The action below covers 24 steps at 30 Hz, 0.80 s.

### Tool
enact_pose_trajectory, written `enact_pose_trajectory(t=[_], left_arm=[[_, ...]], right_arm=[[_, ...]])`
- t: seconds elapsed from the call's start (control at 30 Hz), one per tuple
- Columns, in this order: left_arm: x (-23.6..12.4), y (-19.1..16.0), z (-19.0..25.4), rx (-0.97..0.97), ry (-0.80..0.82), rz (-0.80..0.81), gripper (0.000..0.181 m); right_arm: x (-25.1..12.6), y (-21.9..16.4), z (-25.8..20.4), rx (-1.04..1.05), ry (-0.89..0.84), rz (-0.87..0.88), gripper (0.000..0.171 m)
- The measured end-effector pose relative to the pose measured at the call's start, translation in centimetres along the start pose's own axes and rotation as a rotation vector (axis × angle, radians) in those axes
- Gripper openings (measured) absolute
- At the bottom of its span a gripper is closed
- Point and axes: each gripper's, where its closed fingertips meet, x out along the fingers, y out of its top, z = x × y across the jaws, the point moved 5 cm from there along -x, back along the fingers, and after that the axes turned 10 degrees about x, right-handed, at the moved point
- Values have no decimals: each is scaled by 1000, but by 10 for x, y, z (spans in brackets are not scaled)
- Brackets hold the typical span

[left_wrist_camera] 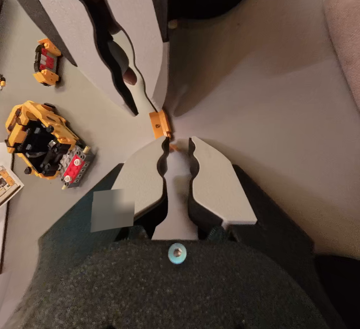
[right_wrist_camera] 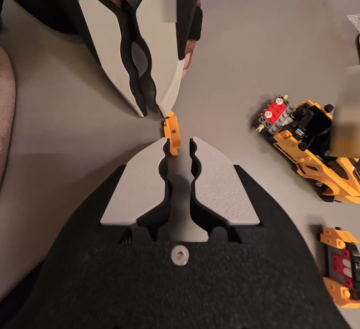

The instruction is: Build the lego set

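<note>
A small orange Lego piece (left_wrist_camera: 160, 125) with a dark emblem stands on the grey table between the two grippers' tips; it also shows in the right wrist view (right_wrist_camera: 172, 136). My left gripper (left_wrist_camera: 177, 139) is open, and its left fingertip (left_wrist_camera: 155, 148) touches the piece's near end. My right gripper (right_wrist_camera: 178, 139) is open, and the piece leans against its left fingertip (right_wrist_camera: 155, 148). Neither gripper clamps the piece. The right gripper (left_wrist_camera: 148, 112) shows opposite in the left wrist view, the left gripper (right_wrist_camera: 153, 114) opposite in the right wrist view. The yellow and black Lego car body (left_wrist_camera: 39, 140) (right_wrist_camera: 311, 144) lies to the side.
A smaller orange, red and grey Lego sub-assembly (left_wrist_camera: 46, 61) (right_wrist_camera: 339, 261) lies near the car. An instruction booklet (left_wrist_camera: 7, 185) sits at the table's left edge. A beige upholstered edge (left_wrist_camera: 342, 47) (right_wrist_camera: 5, 105) borders the table. A hand holds each gripper. Spacing between my two grippers at the tips: around 4 centimetres.
</note>
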Motion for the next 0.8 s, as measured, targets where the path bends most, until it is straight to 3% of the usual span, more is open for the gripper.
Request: enact_pose_trajectory(t=[0.3, 0.47, 0.63, 0.8], left_arm=[[-10, -27, -18, -305, -66, 92, 18], [-8, -25, -31, -329, -70, 118, 15], [-3, -20, -20, -449, -234, 29, 23], [3, -15, -20, -537, -181, -34, 27]], right_arm=[[0, -2, 0, 4, 1, -8, 19], [1, -5, 0, -4, 0, -31, 18], [0, -5, 1, 0, -11, -23, 17], [-2, -4, 4, 15, -22, 6, 17]])
